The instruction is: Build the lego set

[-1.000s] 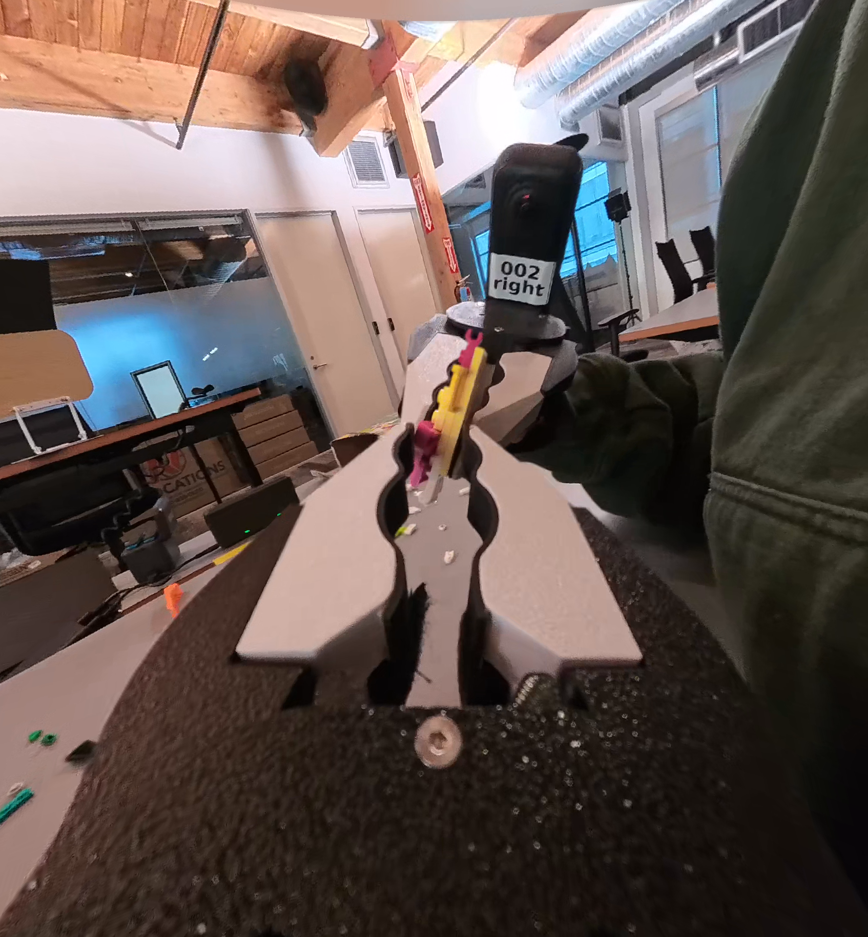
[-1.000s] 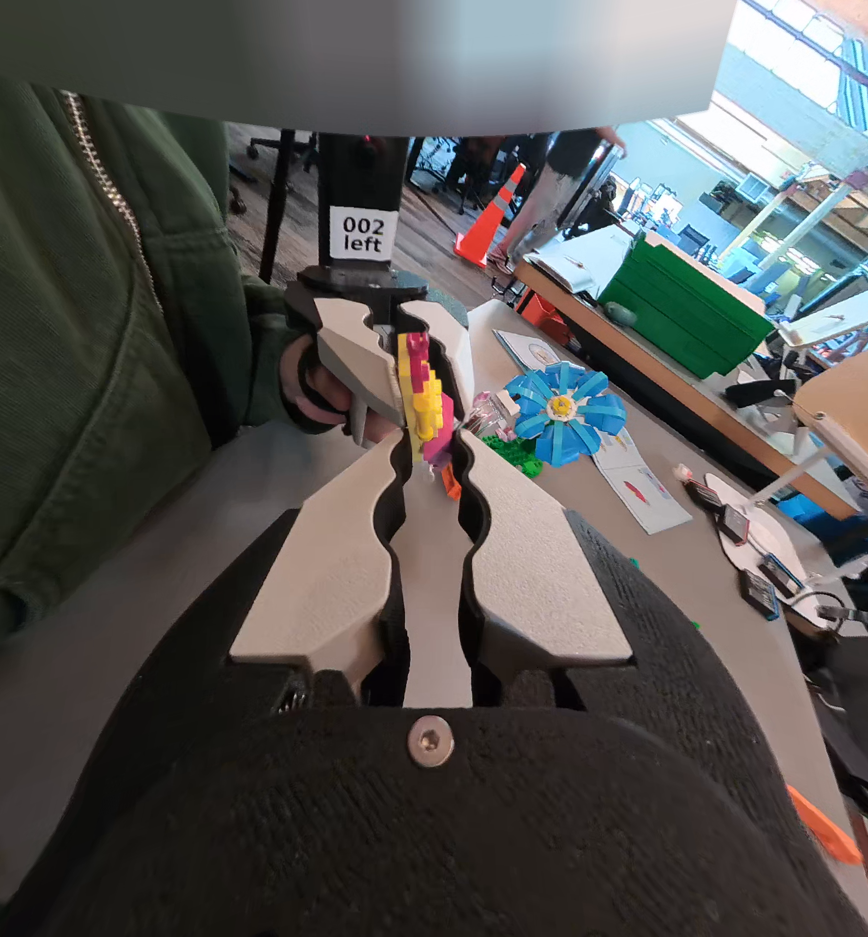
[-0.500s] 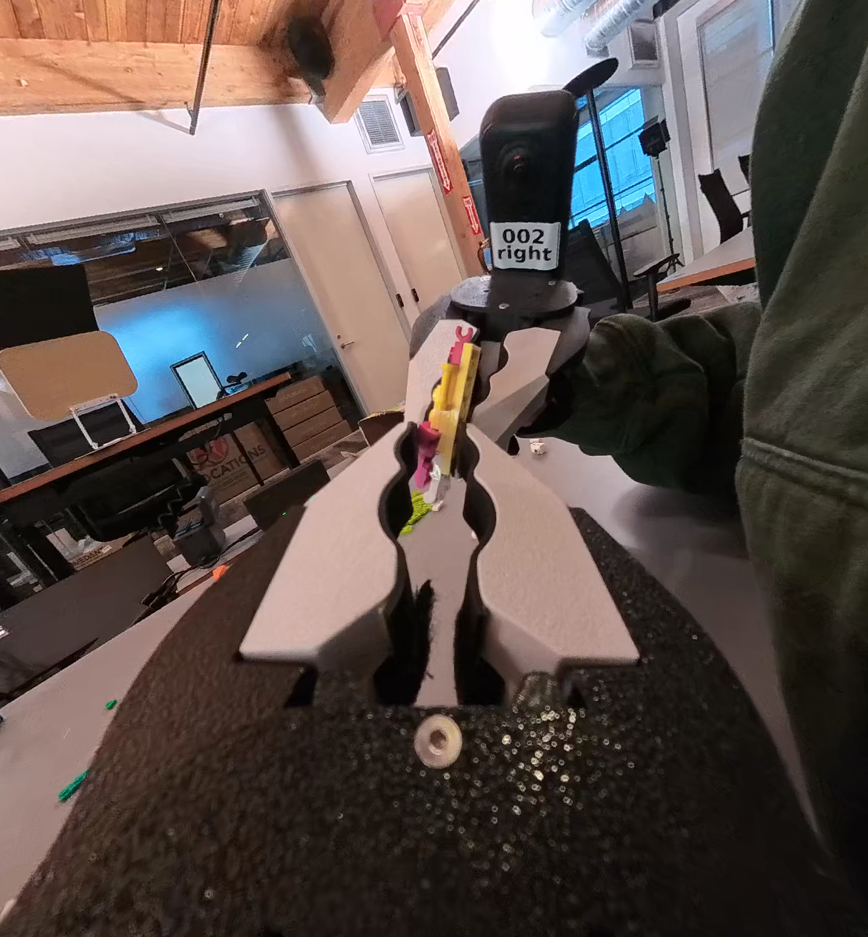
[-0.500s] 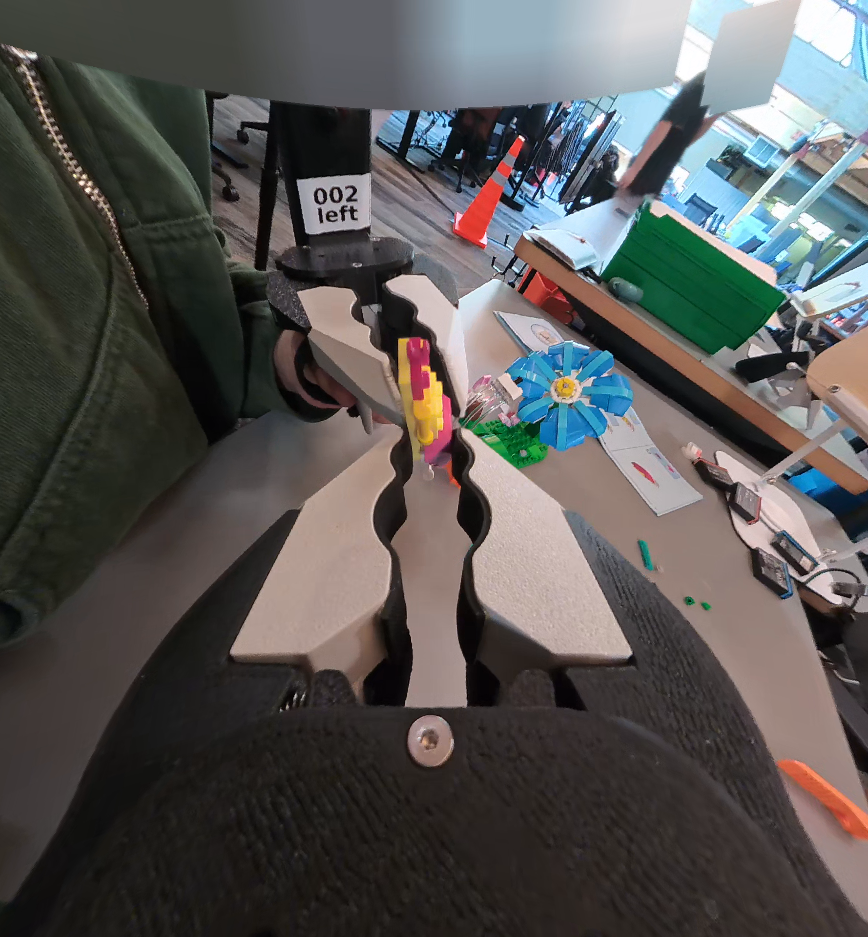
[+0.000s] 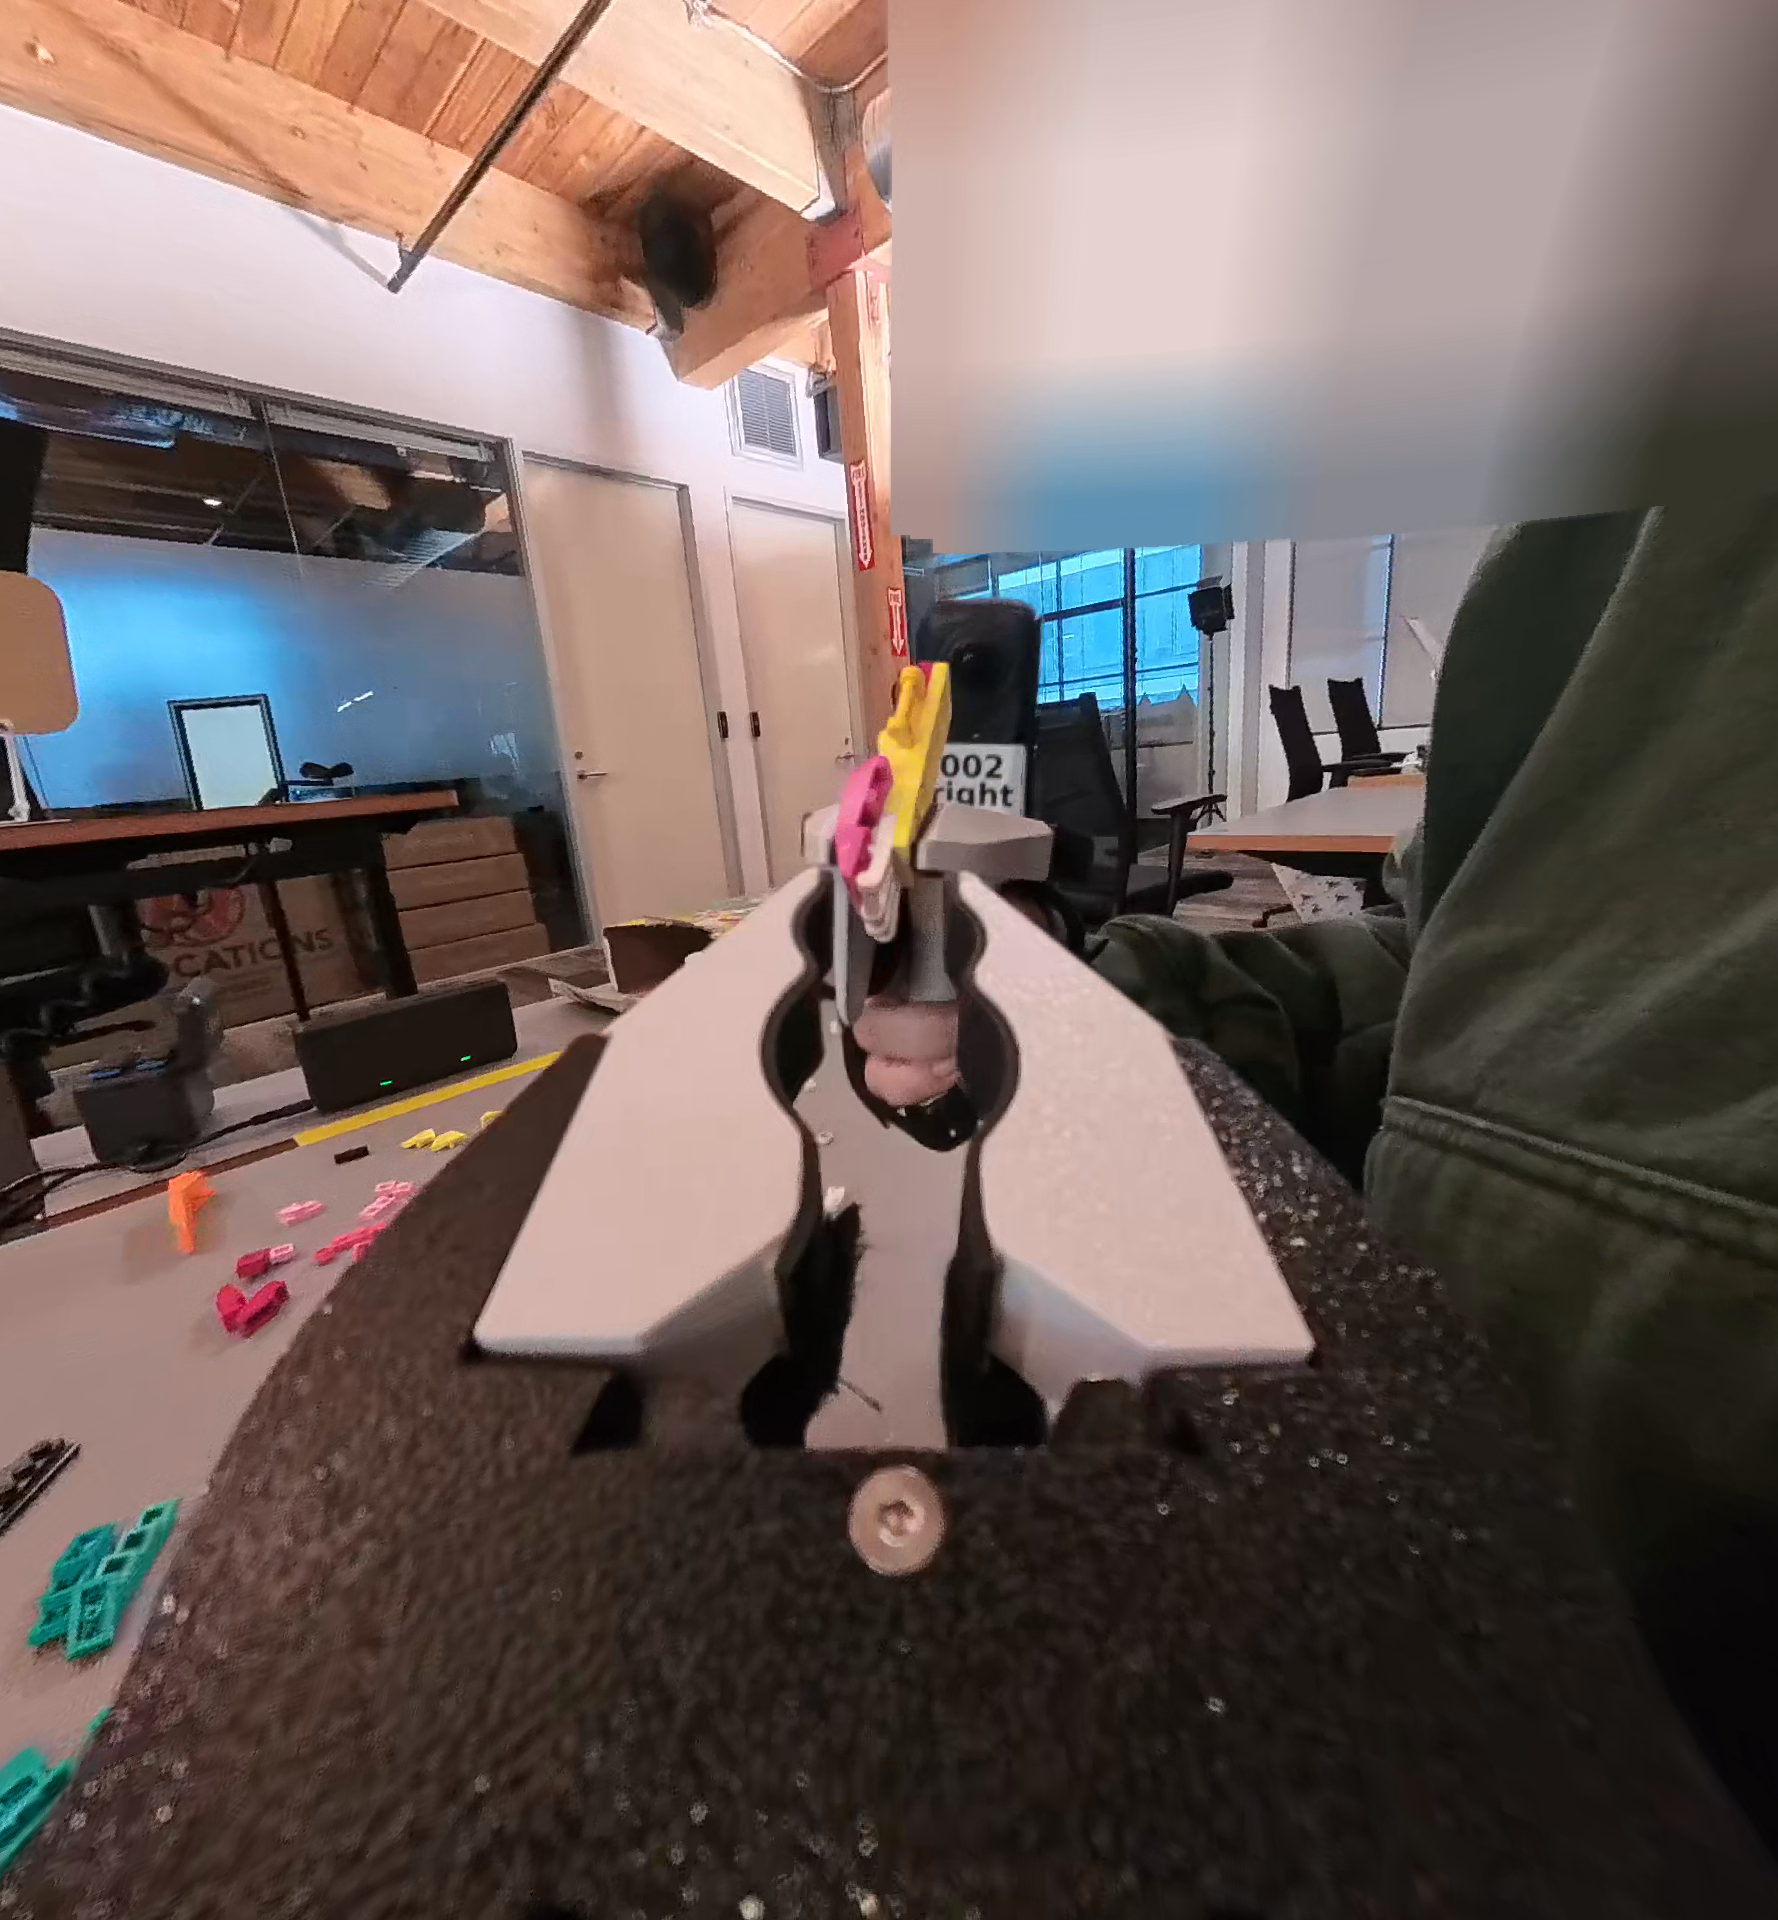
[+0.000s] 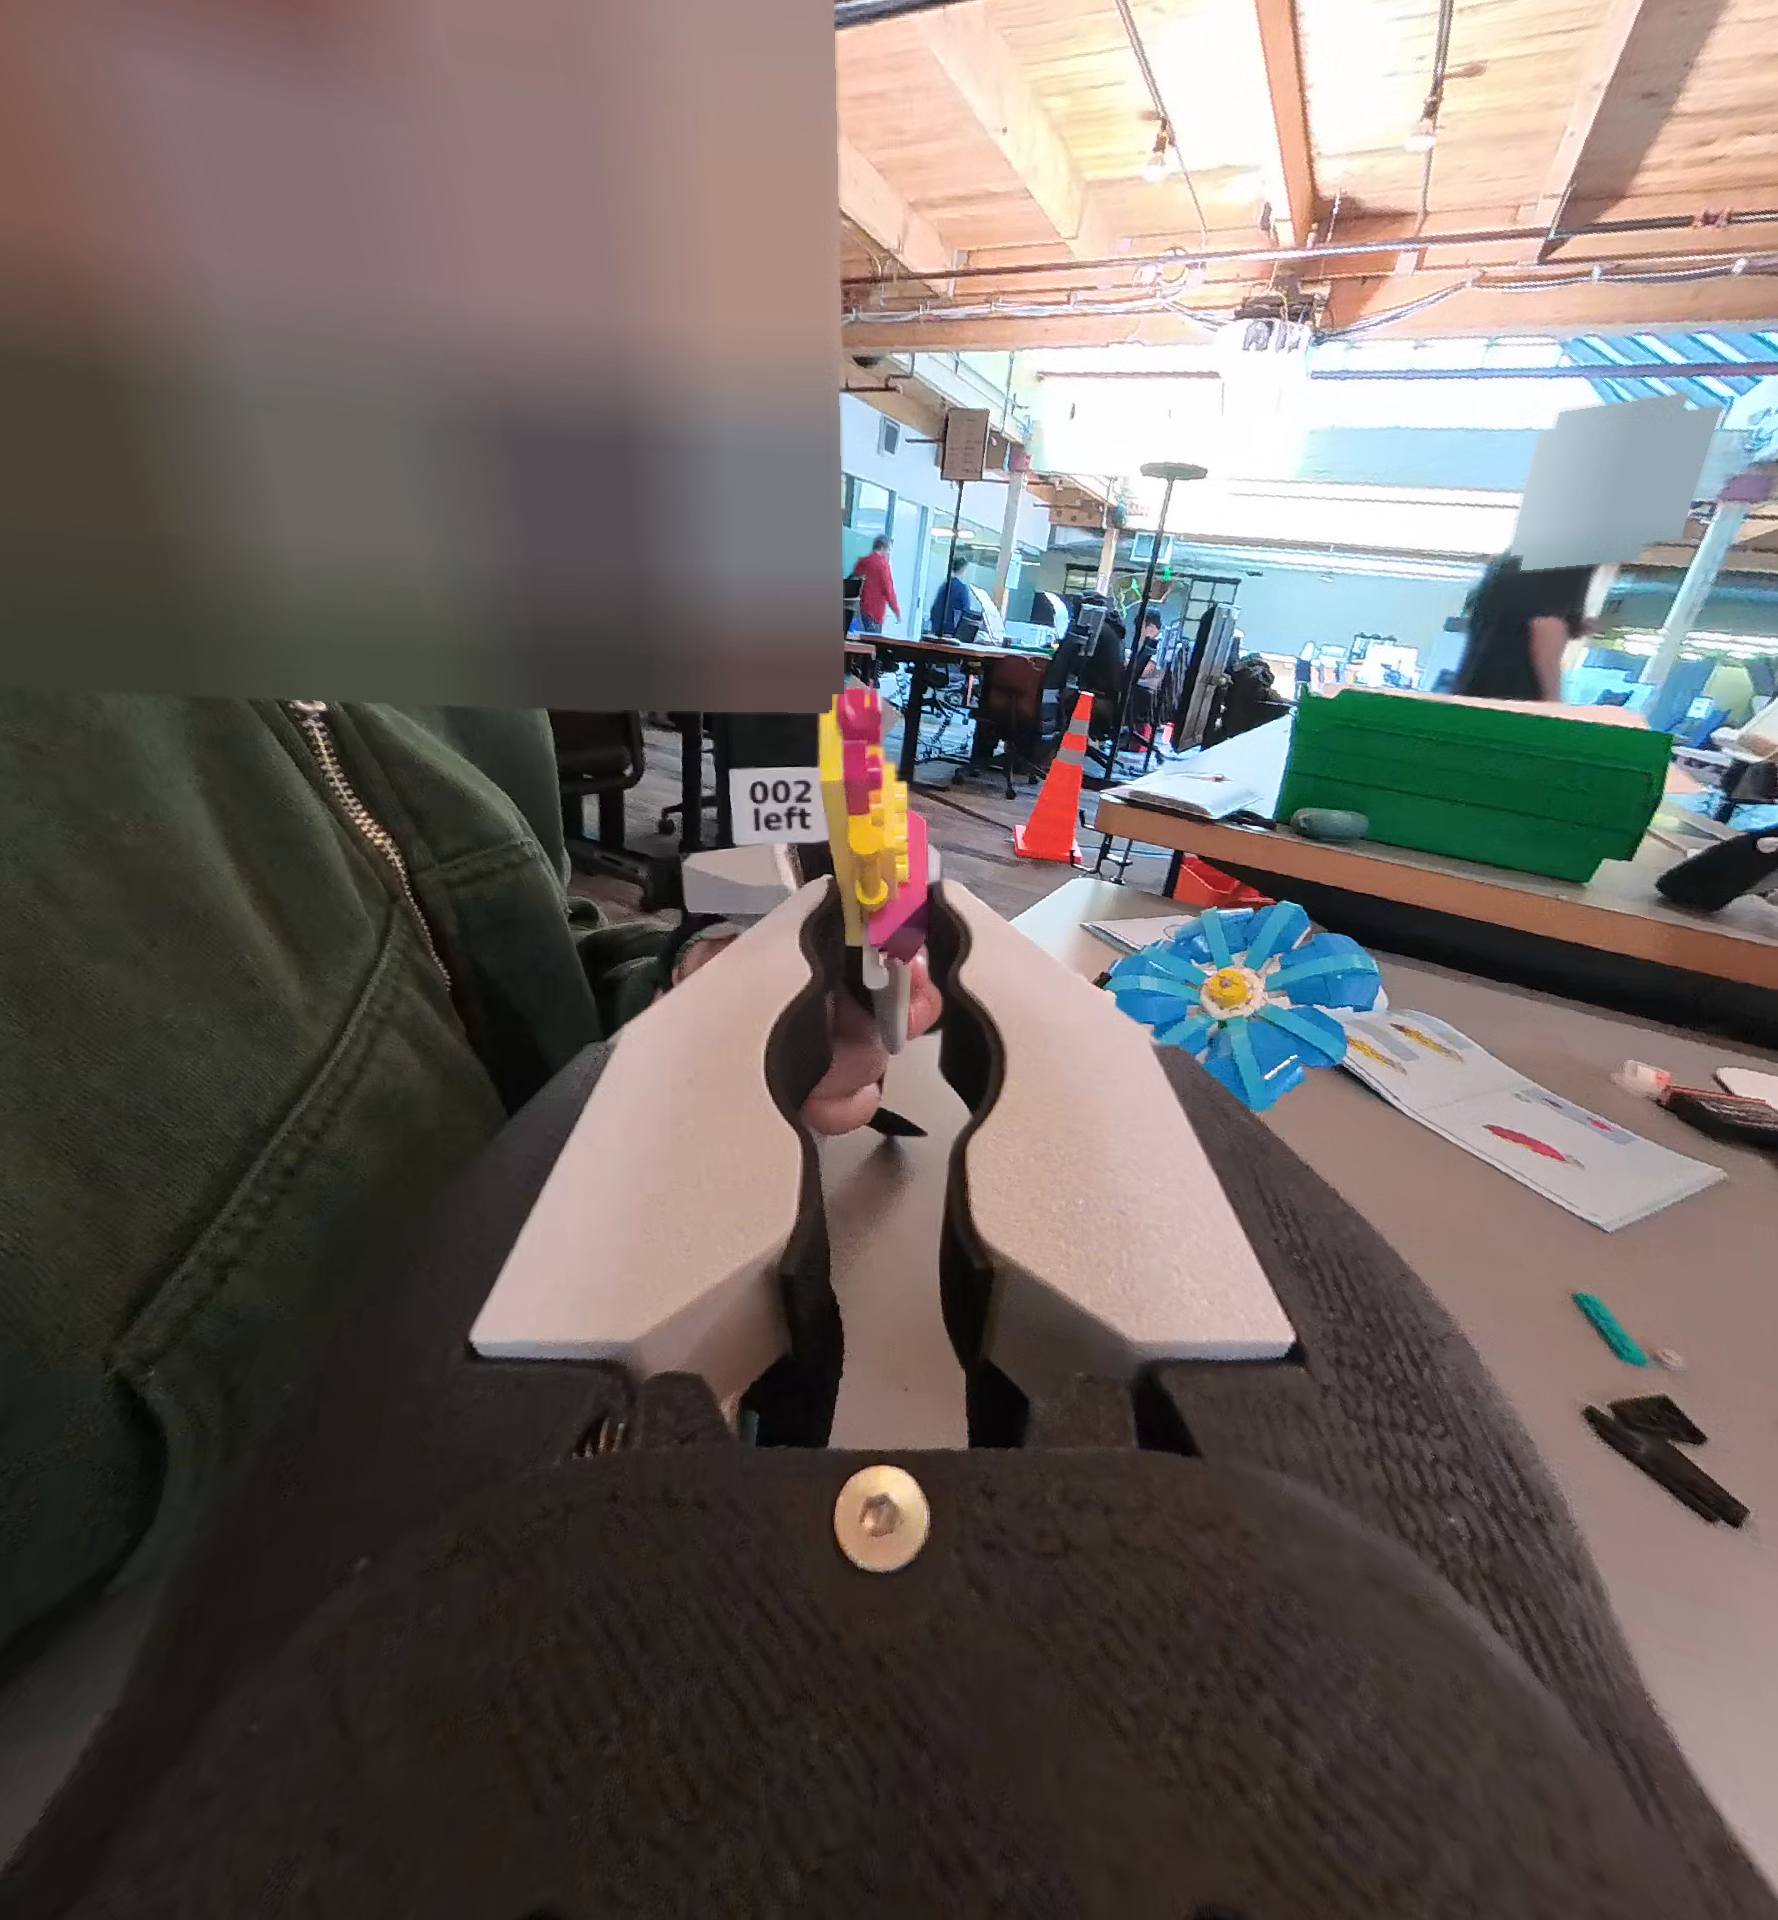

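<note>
Low in the left wrist view, the left gripper (image 5: 880, 904) fills the frame centre, its jaws drawn together on the lower end of a yellow and magenta lego piece (image 5: 890, 800), which stands nearly upright above the tips. In the right wrist view the right gripper (image 6: 885, 920) meets the same lego piece (image 6: 869, 831) at frame centre, its jaws likewise closed on the bottom edge. Both grippers face each other, tips almost touching, the assembly held in the air between them.

Judging by this, the step in hand is pressing or seating a part onto the sub-assembly; the next move probably calls for a firm, aligned squeeze without twisting the thin stack.

Farther off, loose pink bricks (image 5: 261, 1294) and teal bricks (image 5: 95, 1579) lie at lower left on the tabletop (image 5: 54, 1340). A finished blue flower (image 6: 1233, 992) sits right of centre beside an instruction booklet (image 6: 1519, 1127).
</note>
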`<action>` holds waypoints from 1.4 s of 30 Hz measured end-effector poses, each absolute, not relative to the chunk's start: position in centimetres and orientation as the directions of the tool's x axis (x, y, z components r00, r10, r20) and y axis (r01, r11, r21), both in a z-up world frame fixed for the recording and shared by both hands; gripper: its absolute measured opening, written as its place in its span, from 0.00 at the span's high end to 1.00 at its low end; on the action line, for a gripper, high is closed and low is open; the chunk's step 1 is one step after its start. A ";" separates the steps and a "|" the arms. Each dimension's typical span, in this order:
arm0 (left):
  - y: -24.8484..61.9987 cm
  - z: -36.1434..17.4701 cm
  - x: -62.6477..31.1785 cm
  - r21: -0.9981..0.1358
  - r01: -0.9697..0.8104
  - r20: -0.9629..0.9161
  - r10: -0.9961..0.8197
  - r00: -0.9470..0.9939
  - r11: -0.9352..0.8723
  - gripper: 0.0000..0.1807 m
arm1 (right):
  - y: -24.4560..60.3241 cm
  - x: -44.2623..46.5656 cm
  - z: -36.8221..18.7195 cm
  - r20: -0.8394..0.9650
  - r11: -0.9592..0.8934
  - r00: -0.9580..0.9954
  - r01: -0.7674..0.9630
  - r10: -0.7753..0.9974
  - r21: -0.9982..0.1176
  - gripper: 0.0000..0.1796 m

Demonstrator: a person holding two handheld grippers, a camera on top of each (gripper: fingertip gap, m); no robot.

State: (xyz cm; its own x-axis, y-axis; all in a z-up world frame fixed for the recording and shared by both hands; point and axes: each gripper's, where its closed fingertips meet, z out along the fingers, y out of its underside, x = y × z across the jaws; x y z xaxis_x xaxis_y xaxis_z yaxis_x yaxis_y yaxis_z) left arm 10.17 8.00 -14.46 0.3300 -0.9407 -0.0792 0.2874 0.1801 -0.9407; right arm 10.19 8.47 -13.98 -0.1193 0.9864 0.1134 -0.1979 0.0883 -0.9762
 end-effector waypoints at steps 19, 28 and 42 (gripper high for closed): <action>8.3 -14.8 10.2 -0.944 0.318 0.003 -0.961 0.277 0.089 0.99 | 8.0 10.2 -14.2 0.040 -0.002 -0.189 -0.219 0.981 -0.976 0.92; 7.9 -14.2 10.6 -0.938 0.263 -0.128 -0.934 0.335 0.223 0.83 | 7.9 10.1 -14.6 0.082 0.047 -0.175 -0.194 0.981 -0.980 0.92; 8.0 -15.4 10.8 -0.942 0.129 -0.247 -0.898 0.365 0.311 0.86 | 8.4 8.6 -16.6 0.423 0.422 -0.019 0.132 0.906 -0.897 0.92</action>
